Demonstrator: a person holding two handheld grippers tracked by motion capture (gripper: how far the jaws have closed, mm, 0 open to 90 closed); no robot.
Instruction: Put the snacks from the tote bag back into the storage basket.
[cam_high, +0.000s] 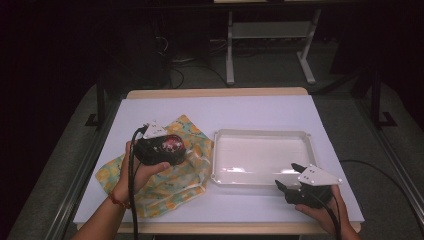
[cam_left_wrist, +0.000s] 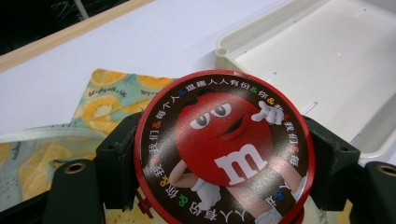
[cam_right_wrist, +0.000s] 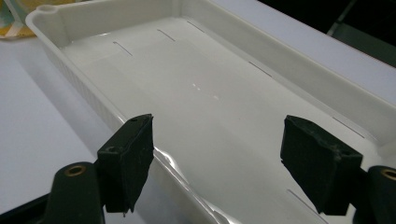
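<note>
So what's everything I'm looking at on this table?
Round tin: one, red rim with red candy character on the lid, clamped between the left gripper's jaws above the cloth.
Cloth: one, yellow-and-green fruit print, crumpled at table's left.
Tray: one, white, empty, right of the cloth.
Table: one, white top with wooden edge.
Left gripper: black, holding the tin.
Right gripper: black, open, over the tray's near rim.
Hands: two, one per gripper.
</note>
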